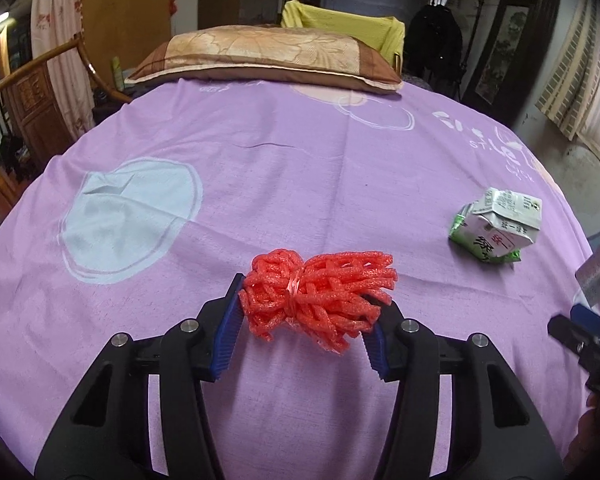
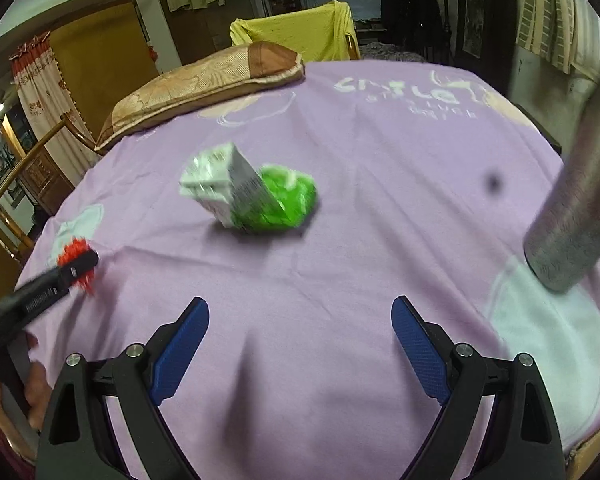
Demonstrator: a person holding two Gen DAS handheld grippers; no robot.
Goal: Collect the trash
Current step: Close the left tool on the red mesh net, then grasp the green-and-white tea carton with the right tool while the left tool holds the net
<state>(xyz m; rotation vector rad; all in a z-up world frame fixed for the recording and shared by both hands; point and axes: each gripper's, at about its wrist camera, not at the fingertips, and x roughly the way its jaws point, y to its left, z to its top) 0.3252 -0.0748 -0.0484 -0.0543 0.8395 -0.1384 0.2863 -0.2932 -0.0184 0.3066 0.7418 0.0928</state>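
Note:
A bundle of red foam netting (image 1: 318,294) lies on the purple bedsheet (image 1: 260,168) between the blue pads of my left gripper (image 1: 306,308). Both pads touch its sides, so the gripper is shut on it. A crushed white and green drink carton (image 1: 496,226) lies to the right. In the right wrist view the carton (image 2: 248,192) lies ahead of my right gripper (image 2: 300,320), which is open and empty above the sheet. The left gripper with the red netting (image 2: 76,260) shows at the far left there.
A brown and gold pillow (image 1: 268,56) lies at the far end of the bed. A yellow-covered chair (image 1: 344,28) stands behind it. A grey metal pole (image 2: 576,208) rises at the right. A wooden chair (image 1: 32,96) stands at the left.

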